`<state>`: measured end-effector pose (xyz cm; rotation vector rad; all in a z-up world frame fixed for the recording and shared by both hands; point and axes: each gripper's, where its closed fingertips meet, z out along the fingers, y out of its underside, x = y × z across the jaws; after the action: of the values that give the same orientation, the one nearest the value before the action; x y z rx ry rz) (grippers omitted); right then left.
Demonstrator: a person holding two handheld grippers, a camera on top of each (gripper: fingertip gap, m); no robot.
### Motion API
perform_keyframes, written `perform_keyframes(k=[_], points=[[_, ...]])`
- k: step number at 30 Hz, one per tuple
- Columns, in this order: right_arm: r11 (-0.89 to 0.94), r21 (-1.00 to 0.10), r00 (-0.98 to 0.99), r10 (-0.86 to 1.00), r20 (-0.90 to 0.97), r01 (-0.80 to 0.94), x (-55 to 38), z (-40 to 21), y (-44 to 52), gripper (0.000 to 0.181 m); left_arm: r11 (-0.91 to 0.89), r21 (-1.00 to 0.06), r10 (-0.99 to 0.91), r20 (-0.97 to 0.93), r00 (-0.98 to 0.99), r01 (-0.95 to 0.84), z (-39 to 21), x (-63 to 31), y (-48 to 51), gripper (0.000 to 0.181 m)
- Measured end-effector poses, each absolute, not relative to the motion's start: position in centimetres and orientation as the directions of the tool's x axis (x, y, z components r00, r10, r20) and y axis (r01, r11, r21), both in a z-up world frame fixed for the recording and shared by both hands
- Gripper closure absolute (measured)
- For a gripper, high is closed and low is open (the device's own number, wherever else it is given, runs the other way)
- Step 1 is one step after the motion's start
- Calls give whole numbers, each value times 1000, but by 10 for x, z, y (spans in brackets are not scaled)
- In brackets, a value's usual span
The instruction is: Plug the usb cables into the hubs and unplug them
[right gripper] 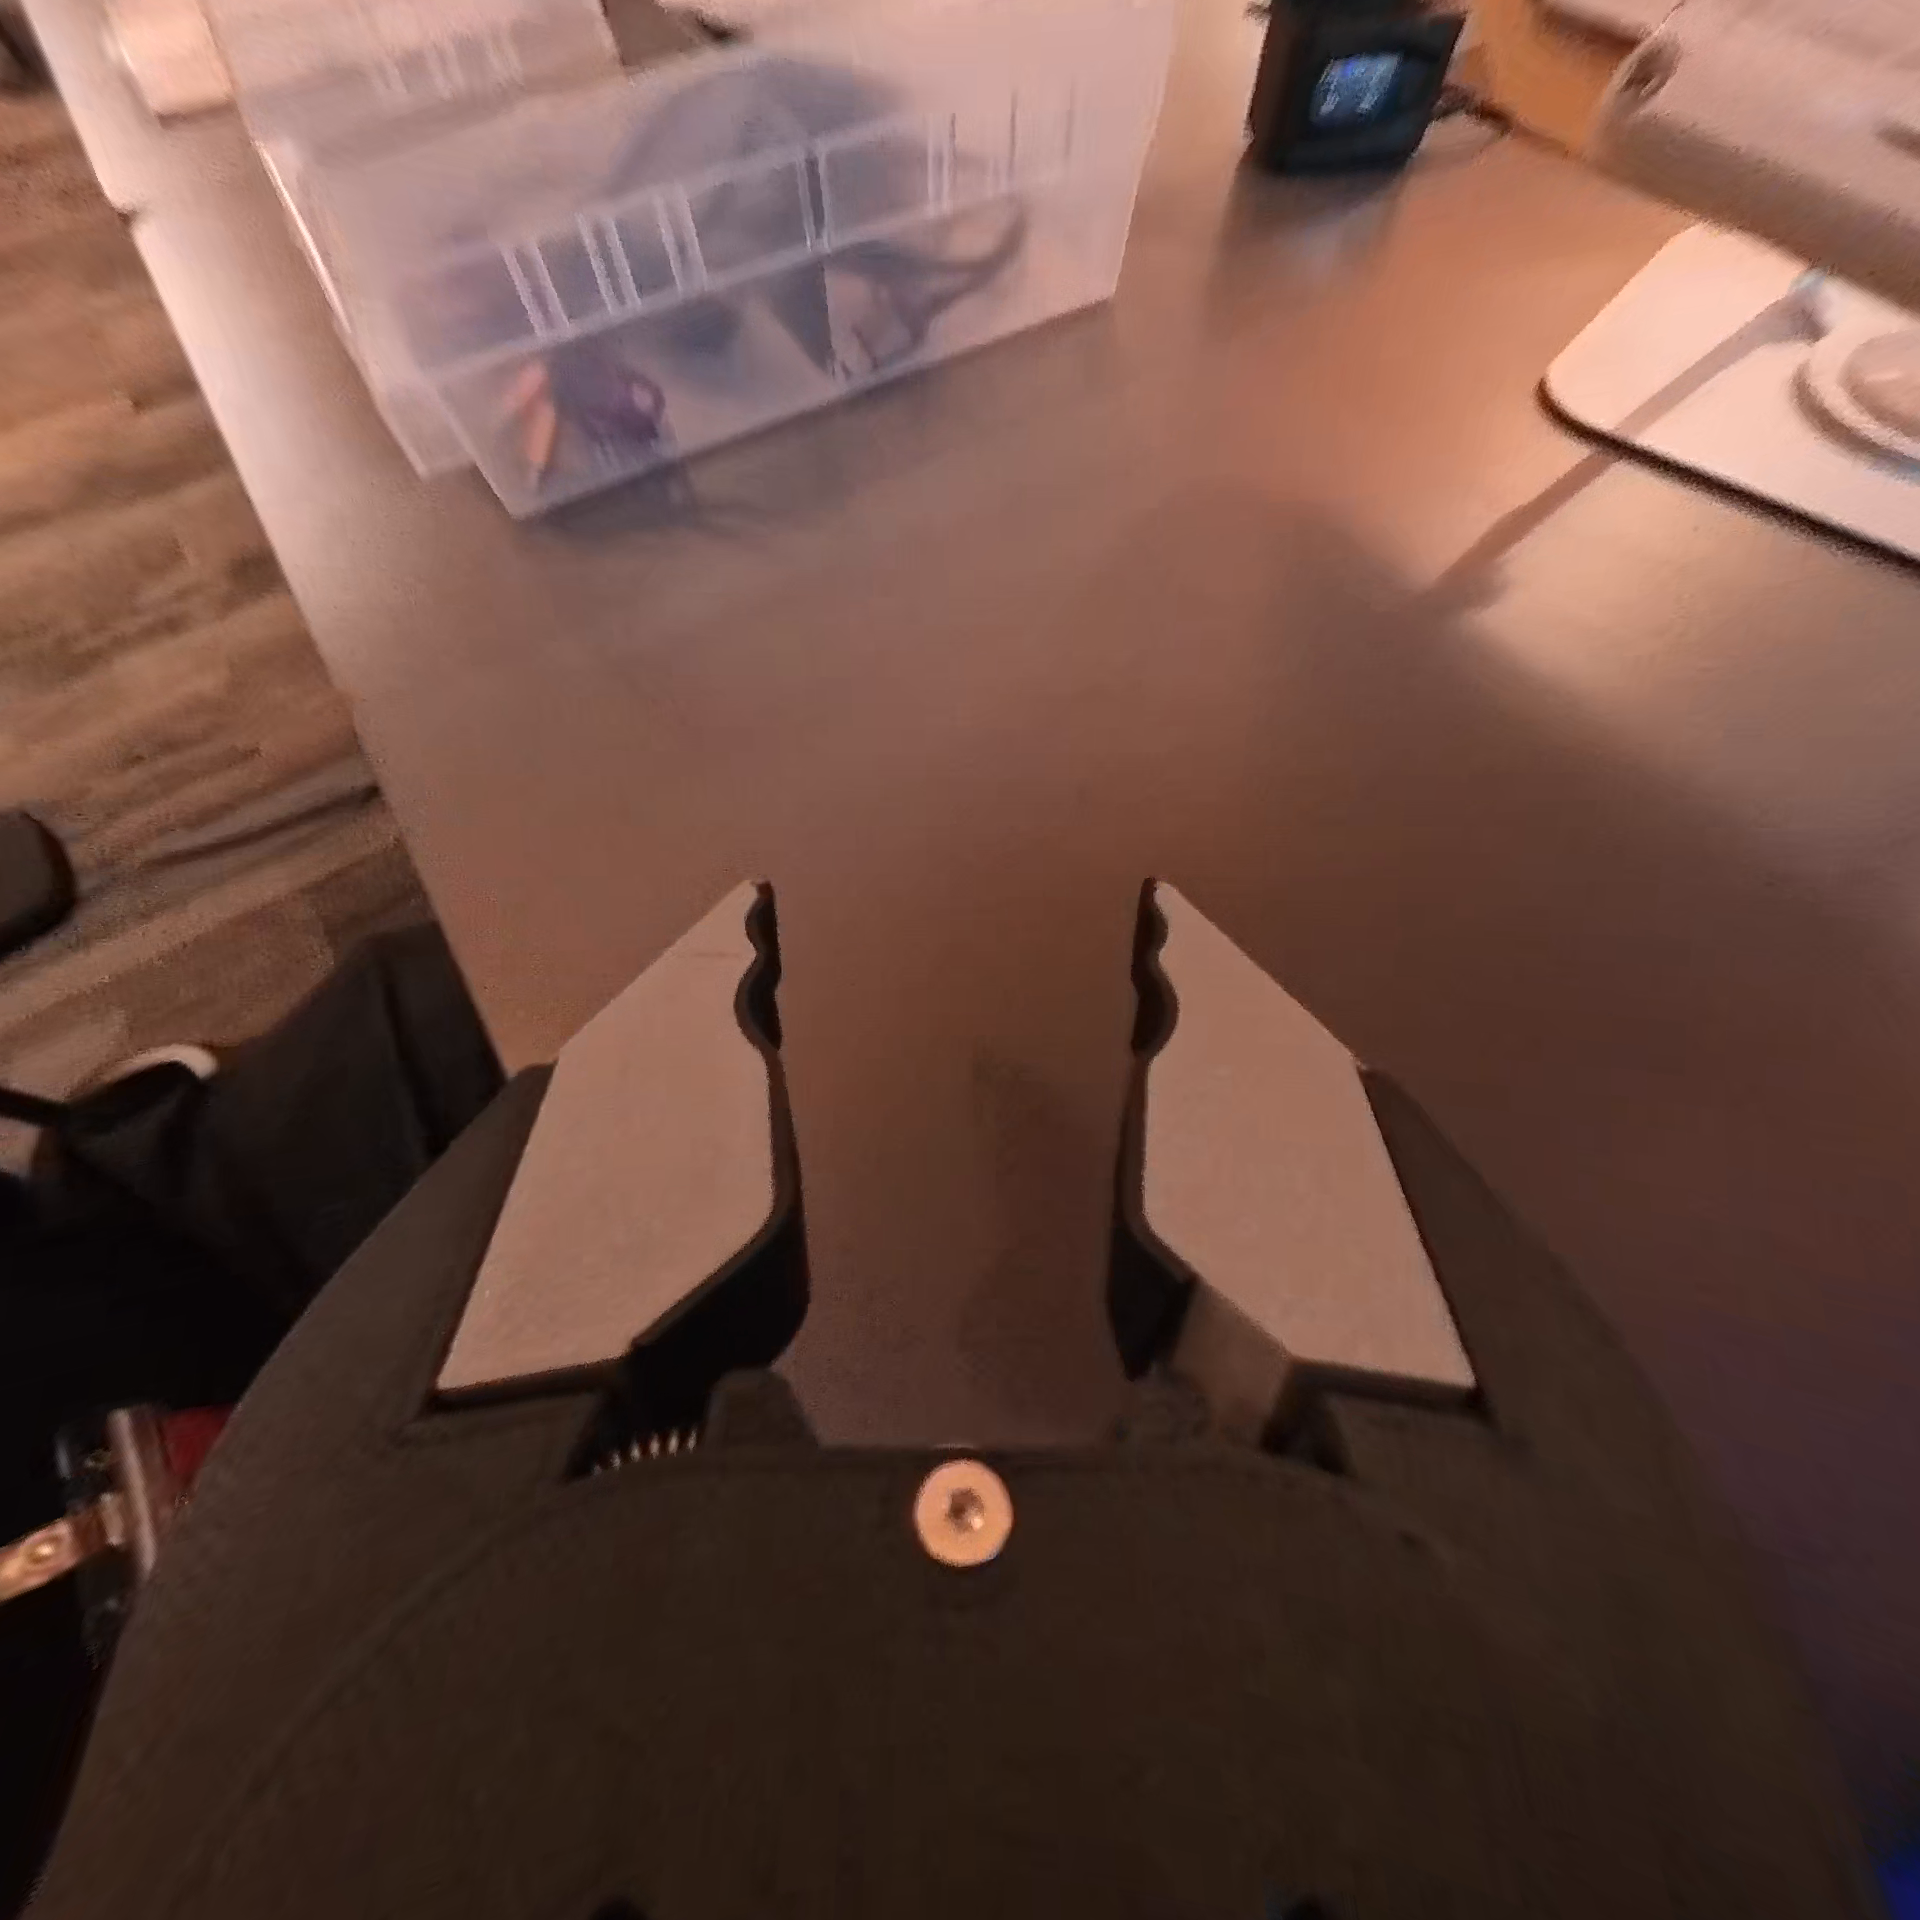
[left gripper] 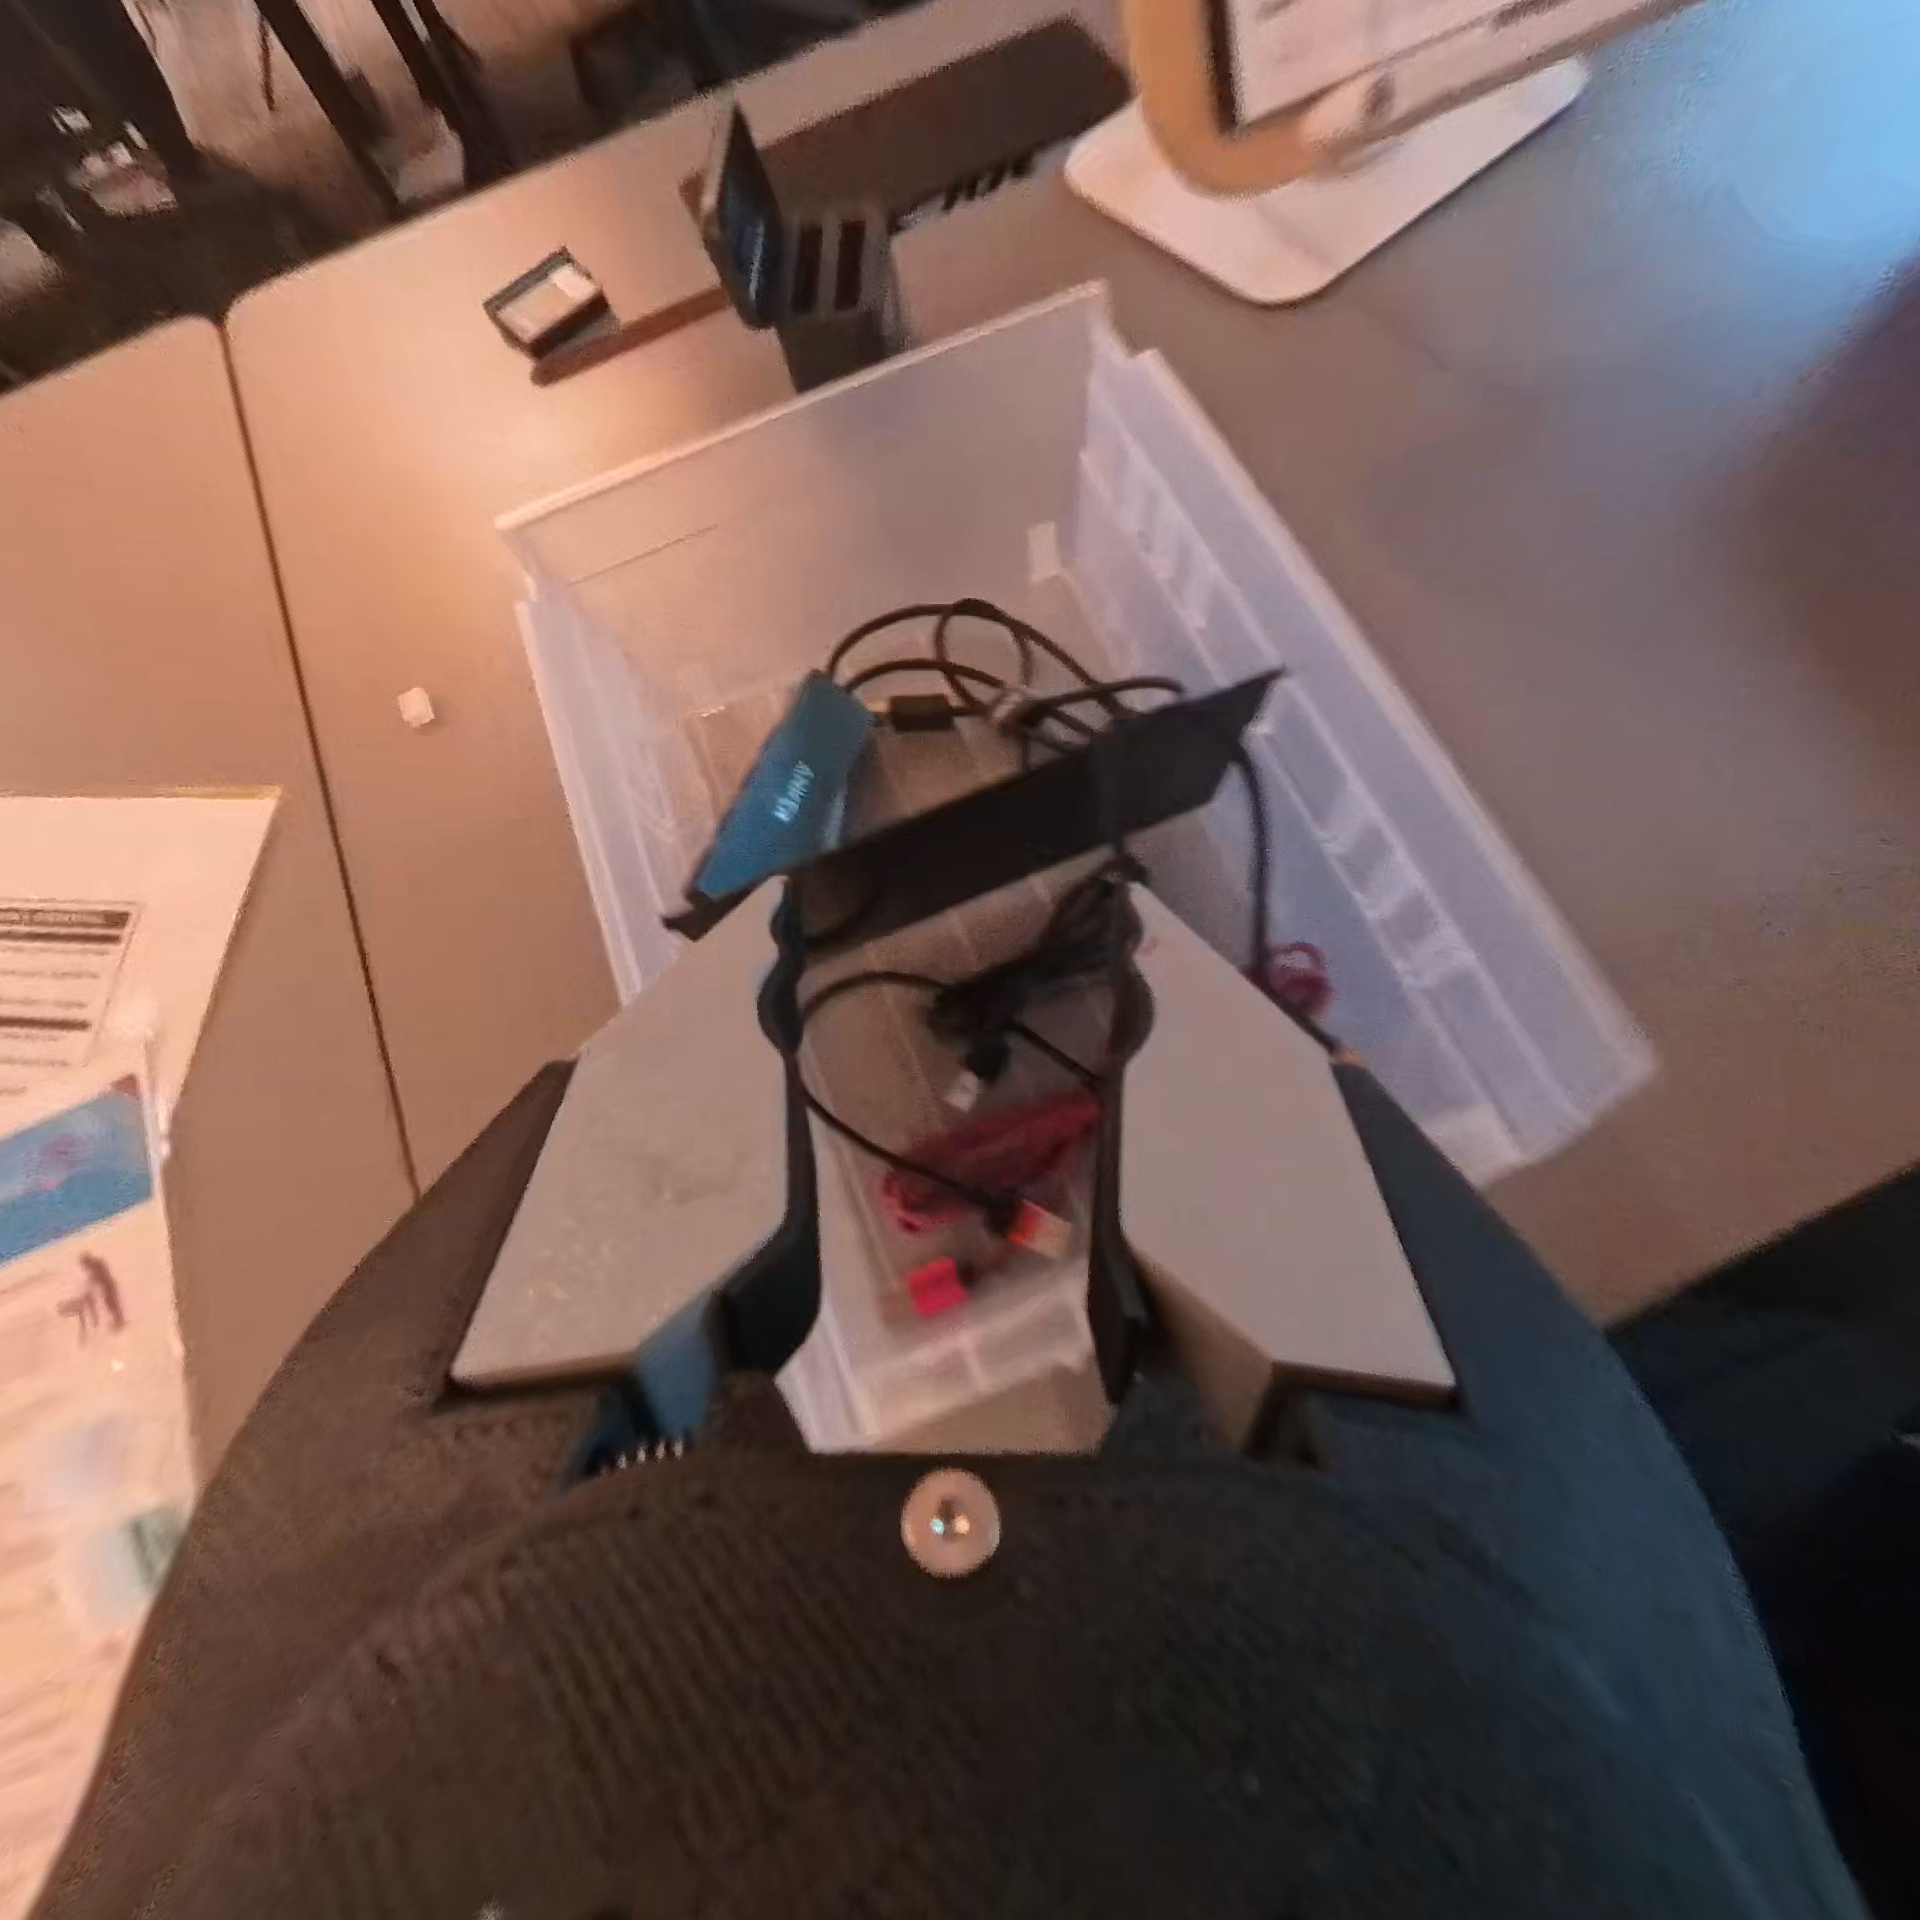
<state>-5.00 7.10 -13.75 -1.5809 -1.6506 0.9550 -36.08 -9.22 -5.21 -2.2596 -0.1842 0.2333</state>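
Item 1, left gripper point(left gripper: 951, 935): jaws spread wide, holding nothing, poised above the clear plastic bin point(left gripper: 1382, 790) on the tabletop point(left gripper: 416, 520).

Item 2, bin contents: blue hub point(left gripper: 784, 800) leaning over a long black hub point(left gripper: 1039, 810); black cables point(left gripper: 997, 665) tangled around both; red cable point(left gripper: 997, 1143) with its plug near the front wall. Whether any plug sits in a port cannot be told through the blur.

Item 3, right gripper point(right gripper: 956, 914): jaws wide, empty, over bare tabletop, the bin point(right gripper: 665, 260) well apart.

Step in hand, judged: fetching parts, nothing plugged yet. Next move calls for lowering the left jaws onto a hub or cable and lifting it clear of the tangle.

View notes: the left wrist view shows the bin's inside from above; the right wrist view shows only its frosted side, plus floor point(right gripper: 156, 623).
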Motion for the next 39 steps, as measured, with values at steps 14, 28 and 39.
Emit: perform_keyframes(k=[14,28,39], points=[[44,-876,-166,985,-42,480,-82,-160,106,123,-994,43,-98,128,987,-104,-175,-447,-14,139],[182,-880,-135,982,136,438,-78,-155,100,133,-901,-343,-50,-527,849,-266,-17,-424,9,173],[108,-959,67,989,130,261,-49,-118,136,138,-593,-455,-32,-811,584,-664,-58,-189,102,172]])
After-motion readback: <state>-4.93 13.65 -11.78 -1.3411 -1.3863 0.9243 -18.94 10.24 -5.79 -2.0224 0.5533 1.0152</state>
